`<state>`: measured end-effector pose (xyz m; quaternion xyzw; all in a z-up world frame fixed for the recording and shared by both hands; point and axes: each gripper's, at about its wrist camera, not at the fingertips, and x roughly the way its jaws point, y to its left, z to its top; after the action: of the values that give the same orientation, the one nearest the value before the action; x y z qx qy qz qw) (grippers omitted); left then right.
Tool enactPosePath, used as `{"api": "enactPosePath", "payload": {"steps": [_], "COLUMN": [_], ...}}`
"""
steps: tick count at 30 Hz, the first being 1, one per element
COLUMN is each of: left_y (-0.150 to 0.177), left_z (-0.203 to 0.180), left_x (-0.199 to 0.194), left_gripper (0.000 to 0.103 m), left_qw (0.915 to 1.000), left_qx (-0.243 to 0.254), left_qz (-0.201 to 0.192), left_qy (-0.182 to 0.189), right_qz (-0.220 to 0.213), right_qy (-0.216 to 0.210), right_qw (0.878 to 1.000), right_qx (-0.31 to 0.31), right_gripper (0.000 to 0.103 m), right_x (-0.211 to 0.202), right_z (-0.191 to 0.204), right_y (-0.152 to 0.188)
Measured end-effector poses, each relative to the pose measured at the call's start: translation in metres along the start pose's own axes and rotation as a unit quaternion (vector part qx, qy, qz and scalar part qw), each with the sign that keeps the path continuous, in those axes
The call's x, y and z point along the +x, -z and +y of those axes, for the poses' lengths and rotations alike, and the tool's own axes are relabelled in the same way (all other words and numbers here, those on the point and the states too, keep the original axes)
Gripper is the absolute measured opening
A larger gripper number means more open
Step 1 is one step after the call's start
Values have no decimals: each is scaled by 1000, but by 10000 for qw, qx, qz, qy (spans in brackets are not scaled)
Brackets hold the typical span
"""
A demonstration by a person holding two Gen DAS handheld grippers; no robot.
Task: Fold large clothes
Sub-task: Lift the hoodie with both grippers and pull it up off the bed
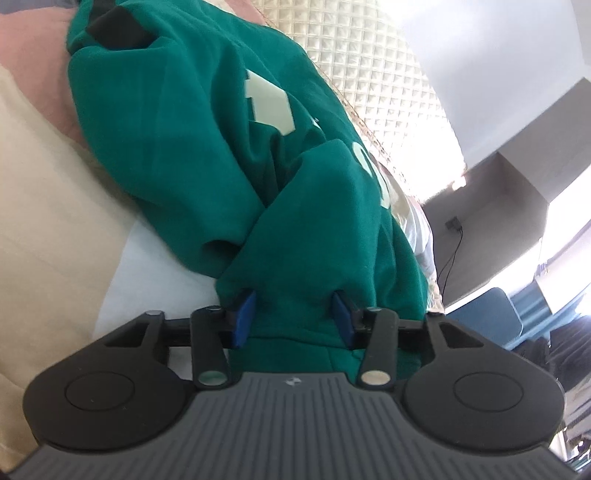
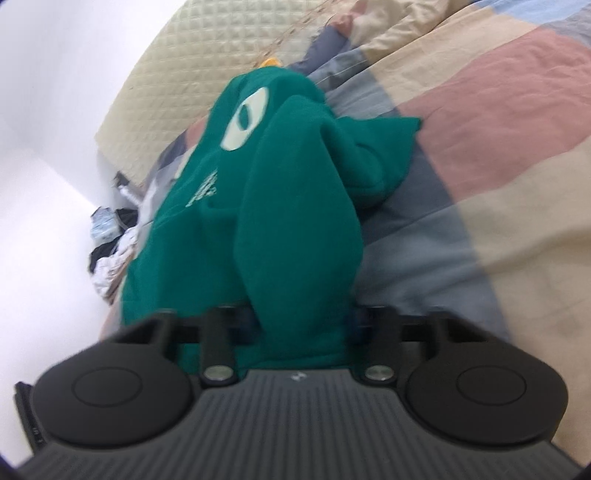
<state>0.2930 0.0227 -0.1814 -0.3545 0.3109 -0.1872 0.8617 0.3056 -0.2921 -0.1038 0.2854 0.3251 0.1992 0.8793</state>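
Note:
A green sweatshirt (image 1: 192, 122) with pale printed letters lies crumpled on a patchwork bedspread (image 1: 44, 184). In the left wrist view a thick fold of it fills the gap between the blue pads (image 1: 244, 317), and my left gripper (image 1: 293, 314) is shut on that fold. In the blurred right wrist view another bulging fold of the sweatshirt (image 2: 295, 221) runs down between the fingers of my right gripper (image 2: 303, 317). The cloth hides the pads there, and the gripper is shut on it. A black shape (image 1: 118, 26) sits on the far end of the cloth; I cannot tell what it is.
The bedspread (image 2: 498, 147) has pink, grey and cream patches. A cream quilted cover (image 2: 177, 85) lies behind the sweatshirt. A heap of other clothes (image 2: 110, 258) sits by the white wall. A blue chair (image 1: 484, 310) and a dangling cable (image 1: 452, 254) show at the right.

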Motion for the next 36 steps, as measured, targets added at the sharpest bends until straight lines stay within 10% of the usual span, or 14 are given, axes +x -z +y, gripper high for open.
{"api": "enactPosePath", "payload": {"steps": [4, 20, 30, 33, 36], "left_y": [-2, 32, 60, 59, 59], "left_z": [-17, -122, -87, -74, -65], "left_x": [-13, -202, -259, -254, -257], "left_gripper": [12, 10, 11, 23, 70], "left_qw": [9997, 9911, 9971, 9981, 9971], "left_qx": [242, 675, 244, -54, -334], "left_qz": [-44, -798, -617, -493, -522], "left_qy": [59, 829, 363, 368, 437], "right_qz": [-290, -1219, -354, -64, -165], "right_qy": [-214, -906, -621, -580, -634], "right_qw": [9981, 9647, 9898, 9940, 9954], "right_qx": [-497, -2153, -1235, -926, -706], "right_gripper": [12, 9, 12, 14, 25], "right_x": [-21, -176, -174, -161, -164], "right_z": [26, 136, 116, 105, 102], "right_y": [2, 72, 115, 114, 115]}}
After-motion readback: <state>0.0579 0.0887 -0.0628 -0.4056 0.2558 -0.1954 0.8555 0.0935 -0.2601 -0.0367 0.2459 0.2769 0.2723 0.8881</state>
